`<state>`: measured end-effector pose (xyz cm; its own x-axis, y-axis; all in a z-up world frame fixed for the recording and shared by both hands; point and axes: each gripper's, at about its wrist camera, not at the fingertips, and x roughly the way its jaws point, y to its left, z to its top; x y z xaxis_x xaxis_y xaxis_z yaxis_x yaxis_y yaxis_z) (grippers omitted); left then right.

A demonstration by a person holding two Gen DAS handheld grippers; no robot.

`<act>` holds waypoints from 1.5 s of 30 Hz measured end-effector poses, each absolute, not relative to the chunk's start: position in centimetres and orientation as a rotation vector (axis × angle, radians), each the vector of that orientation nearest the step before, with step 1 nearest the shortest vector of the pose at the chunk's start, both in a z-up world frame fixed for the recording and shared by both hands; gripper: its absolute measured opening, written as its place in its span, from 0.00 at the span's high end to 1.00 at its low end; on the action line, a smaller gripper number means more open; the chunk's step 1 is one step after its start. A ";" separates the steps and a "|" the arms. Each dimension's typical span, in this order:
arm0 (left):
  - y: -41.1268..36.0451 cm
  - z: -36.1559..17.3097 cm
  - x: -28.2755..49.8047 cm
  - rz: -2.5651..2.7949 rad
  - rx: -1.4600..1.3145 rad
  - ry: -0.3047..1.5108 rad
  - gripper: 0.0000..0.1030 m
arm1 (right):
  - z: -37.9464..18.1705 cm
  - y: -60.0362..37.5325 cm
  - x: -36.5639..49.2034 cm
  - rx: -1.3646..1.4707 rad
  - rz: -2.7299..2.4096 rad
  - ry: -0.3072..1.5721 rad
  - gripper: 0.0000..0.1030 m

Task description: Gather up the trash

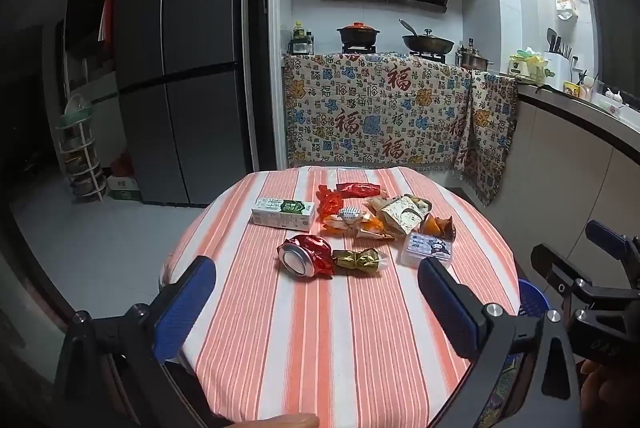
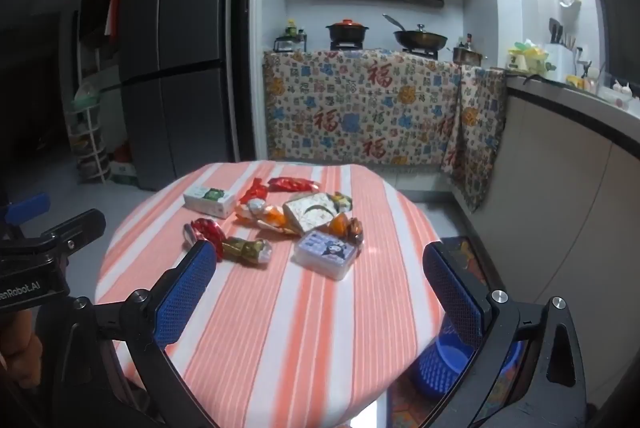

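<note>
Now the left gripper [image 1: 316, 304] is held over the near edge of the striped tablecloth [image 1: 320, 340], its blue pads spread wide with nothing between them. The right gripper [image 2: 320, 292] is likewise held released above the cloth, empty, and a blue basket [image 2: 444, 364] is seen on the floor below its right pad, beside the table.

Closest past the left gripper, a crushed red can [image 1: 306, 255] is laid on its side, and a gold wrapper [image 1: 360, 260] is pressed right against it. Just to the right of that wrapper, a small clear box [image 1: 428, 248] with a cartoon label is set flat. Behind the can, a white and green carton [image 1: 282, 214] is lying lengthwise. To the carton's right, a heap of orange and red wrappers [image 1: 340, 211] is bunched up, and a torn paper packet [image 1: 402, 214] is resting against it. Farthest back in the pile, a long red wrapper [image 1: 358, 189] is stretched out.

Beyond the table, a patterned cloth [image 1: 380, 111] is draped over the counter front, with a pot [image 1: 358, 32] and a pan [image 1: 428, 43] on the stove above. A grey fridge [image 1: 180, 59] is stood to the left.
</note>
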<state>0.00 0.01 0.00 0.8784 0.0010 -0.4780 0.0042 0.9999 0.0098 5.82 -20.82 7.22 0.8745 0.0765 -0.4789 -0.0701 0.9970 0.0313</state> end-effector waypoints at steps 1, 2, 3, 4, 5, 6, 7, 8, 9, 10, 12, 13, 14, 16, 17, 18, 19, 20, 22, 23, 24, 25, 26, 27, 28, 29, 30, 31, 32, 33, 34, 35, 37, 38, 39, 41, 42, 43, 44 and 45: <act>0.0 0.0 0.0 0.000 0.009 0.499 0.00 | 7.2 -20.9 5.8 0.013 0.077 0.499 0.00; 0.0 0.0 0.1 -0.004 0.005 0.514 0.00 | 7.1 -20.6 6.0 0.009 0.072 0.503 0.00; 0.0 0.0 0.0 -0.002 0.007 0.513 0.00 | 7.1 -20.6 6.0 0.009 0.071 0.503 0.00; 0.0 0.0 0.0 -0.002 0.009 0.513 0.00 | 7.1 -20.7 5.9 0.010 0.072 0.503 0.00; 0.0 0.0 0.0 -0.003 0.010 0.512 0.00 | 7.1 -20.7 5.9 0.011 0.072 0.504 0.00; 0.0 0.1 0.0 -0.003 0.010 0.510 0.00 | 7.1 -20.7 5.9 0.012 0.073 0.504 0.00; 0.0 0.1 -0.1 -0.003 0.012 0.507 0.00 | 7.1 -20.7 5.9 0.012 0.073 0.504 0.00; 0.0 0.1 -0.1 -0.003 0.014 0.505 0.00 | 7.1 -20.8 5.9 0.013 0.073 0.505 0.00; -0.1 0.2 -0.2 -0.003 0.016 0.503 0.00 | 7.1 -20.8 5.9 0.013 0.073 0.505 0.00; 0.2 -0.4 -0.1 -0.002 0.012 0.510 0.00 | 7.0 -20.8 5.9 0.013 0.073 0.505 0.00; 0.3 -0.7 0.0 -0.003 0.004 0.516 0.00 | 7.0 -20.8 5.9 0.013 0.073 0.505 0.00; 0.3 -0.8 0.0 -0.002 0.005 0.515 0.00 | 7.0 -20.8 5.8 0.012 0.073 0.505 0.00; 0.4 -0.9 0.0 -0.002 0.006 0.515 0.00 | 7.0 -20.8 5.8 0.012 0.072 0.504 0.00; 0.5 -1.0 -0.1 -0.001 0.007 0.514 0.00 | 7.1 -20.6 5.8 0.011 0.070 0.503 0.00; 0.3 -1.0 -0.2 -0.001 0.006 0.514 0.00 | 7.0 -20.6 5.8 0.012 0.070 0.502 0.00; -0.1 -0.8 0.2 -0.002 0.007 0.517 0.00 | 7.1 -20.6 5.8 0.012 0.070 0.503 0.00; -0.1 -0.8 0.2 -0.003 0.008 0.517 0.00 | 7.1 -20.6 5.8 0.013 0.070 0.502 0.00; -0.1 -0.8 0.2 -0.003 0.009 0.517 0.00 | 7.1 -20.6 5.7 0.013 0.070 0.501 0.00; 0.0 -0.8 0.2 -0.004 0.009 0.518 0.00 | 6.9 -21.0 5.8 0.015 0.072 0.501 0.00; 0.0 -0.8 0.2 -0.003 0.009 0.518 0.00 | 6.9 -20.9 5.8 0.015 0.072 0.501 0.00; 0.0 -0.9 0.2 -0.003 0.009 0.519 0.00 | 7.0 -21.0 5.8 0.015 0.073 0.501 0.00; 0.0 -0.8 0.2 -0.004 0.009 0.519 0.00 | 7.0 -21.0 5.8 0.016 0.073 0.501 0.00; -0.4 -0.9 0.0 -0.004 0.009 0.519 0.00 | 7.0 -21.0 5.8 0.016 0.072 0.501 0.00; -0.4 -0.9 0.0 -0.004 0.009 0.520 0.00 | 7.0 -21.0 5.8 0.016 0.072 0.500 0.00; -0.6 -1.3 -0.1 -0.005 0.011 0.522 0.00 | 7.0 -21.0 5.8 0.016 0.072 0.500 0.00; -0.7 -1.6 -0.1 -0.004 0.013 0.524 0.00 | 6.9 -21.0 5.8 0.017 0.071 0.500 0.00; -0.8 -1.7 -0.1 -0.004 0.012 0.524 0.00 | 6.9 -21.1 5.7 0.019 0.071 0.499 0.00; -0.8 -1.7 -0.1 -0.005 0.012 0.525 0.00 | 7.0 -21.1 5.7 0.018 0.071 0.499 0.00; -0.8 -1.7 -0.1 -0.005 0.012 0.525 0.00 | 6.9 -21.1 5.7 0.018 0.071 0.499 0.00; -0.9 -1.8 -0.1 -0.005 0.013 0.526 0.00 | 7.0 -21.1 5.7 0.018 0.072 0.499 0.00; -0.9 -1.8 -0.1 -0.005 0.013 0.526 0.00 | 7.0 -21.1 5.8 0.018 0.072 0.499 0.00; -0.9 -1.8 -0.1 -0.005 0.013 0.527 0.00 | 6.9 -21.1 5.7 0.018 0.072 0.499 0.00; -1.0 -1.9 0.0 -0.005 0.013 0.530 0.00 | 7.0 -21.1 5.8 0.019 0.072 0.500 0.00; -1.0 -2.0 0.1 -0.006 0.013 0.532 0.00 | 7.0 -21.1 5.7 0.019 0.072 0.500 0.00; -1.0 -2.0 0.1 -0.005 0.012 0.533 0.00 | 7.0 -21.1 5.7 0.020 0.072 0.500 0.00; -1.0 -2.0 0.1 -0.006 0.012 0.533 0.00 | 7.0 -21.2 5.7 0.021 0.074 0.503 0.00; -1.0 -2.0 0.1 -0.006 0.012 0.533 0.00 | 7.0 -21.3 5.7 0.022 0.075 0.504 0.00; -1.0 -2.0 0.1 -0.005 0.012 0.533 0.00 | 7.1 -21.3 5.7 0.022 0.075 0.503 0.00; -1.0 -2.0 0.1 -0.005 0.012 0.534 0.00 | 7.0 -21.3 5.8 0.021 0.074 0.504 0.00; -1.0 -2.0 0.1 -0.005 0.012 0.534 0.00 | 7.1 -21.3 5.7 0.021 0.074 0.503 0.00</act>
<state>0.11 -1.00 -1.97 0.8609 -0.0020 -0.5088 0.0084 0.9999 0.0103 5.75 -21.34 7.05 0.8733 0.0759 -0.4812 -0.0656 0.9971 0.0382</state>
